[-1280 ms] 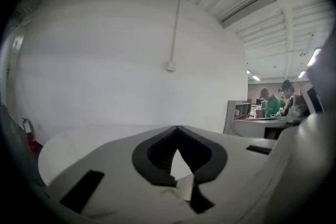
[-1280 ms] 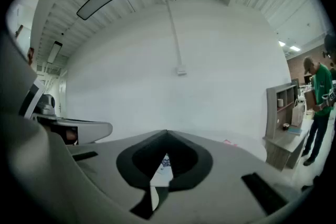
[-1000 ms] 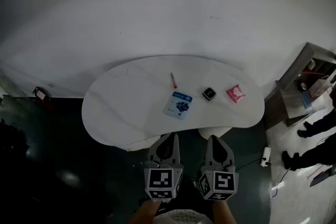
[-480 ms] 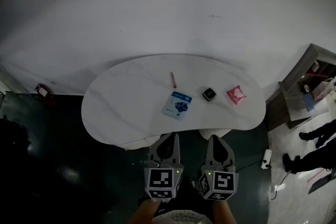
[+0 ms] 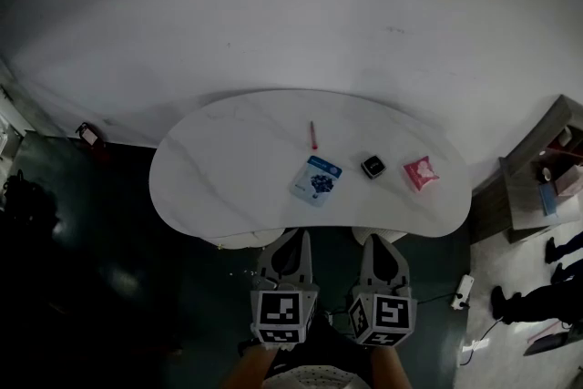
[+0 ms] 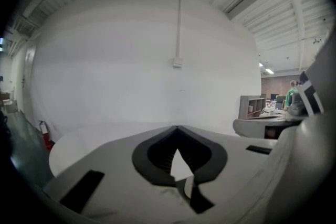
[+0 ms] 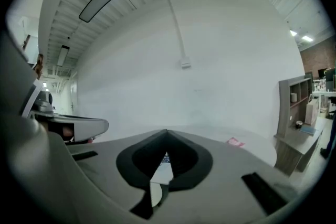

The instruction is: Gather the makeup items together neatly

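Four makeup items on the white table (image 5: 209, 187), spread out, none touching. The blue-and-white packet (image 5: 317, 180) lies flat, slightly askew, a dark print at its middle. Just beyond it, toward the wall, a slim red stick (image 5: 313, 135) lies on its side, pointing almost straight at the packet. To the packet's right sits a small black square compact (image 5: 372, 166), pale on top. Farther right of the packet, past the compact, a pink packet (image 5: 421, 172) lies flat.

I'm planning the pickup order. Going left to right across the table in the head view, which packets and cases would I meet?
blue-and-white packet → small black case → pink packet
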### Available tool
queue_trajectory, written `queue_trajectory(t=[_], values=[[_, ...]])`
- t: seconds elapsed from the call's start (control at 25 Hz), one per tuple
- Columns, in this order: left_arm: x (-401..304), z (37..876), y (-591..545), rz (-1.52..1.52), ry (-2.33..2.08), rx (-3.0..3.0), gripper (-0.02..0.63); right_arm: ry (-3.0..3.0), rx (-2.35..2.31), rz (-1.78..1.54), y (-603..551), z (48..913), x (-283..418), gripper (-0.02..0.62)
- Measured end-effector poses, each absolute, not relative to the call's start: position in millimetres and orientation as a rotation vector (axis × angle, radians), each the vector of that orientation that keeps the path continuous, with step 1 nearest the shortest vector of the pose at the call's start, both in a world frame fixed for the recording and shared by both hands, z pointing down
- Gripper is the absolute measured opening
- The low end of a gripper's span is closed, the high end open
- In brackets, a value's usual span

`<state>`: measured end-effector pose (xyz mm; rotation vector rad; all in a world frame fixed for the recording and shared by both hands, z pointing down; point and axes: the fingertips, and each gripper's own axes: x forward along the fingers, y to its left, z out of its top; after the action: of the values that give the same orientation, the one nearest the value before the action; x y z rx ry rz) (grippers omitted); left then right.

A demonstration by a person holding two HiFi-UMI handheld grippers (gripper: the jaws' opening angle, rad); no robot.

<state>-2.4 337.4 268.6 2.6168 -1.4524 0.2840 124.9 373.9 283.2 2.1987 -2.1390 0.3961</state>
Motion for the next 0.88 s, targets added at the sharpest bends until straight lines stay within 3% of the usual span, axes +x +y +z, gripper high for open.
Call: queue_trajectory(t=[0.88], values=[[-10, 286, 303, 0.326, -1.502, 2.538, 0.018, -2.151, 2.138, 0.504, 333, 306, 127, 0.003]])
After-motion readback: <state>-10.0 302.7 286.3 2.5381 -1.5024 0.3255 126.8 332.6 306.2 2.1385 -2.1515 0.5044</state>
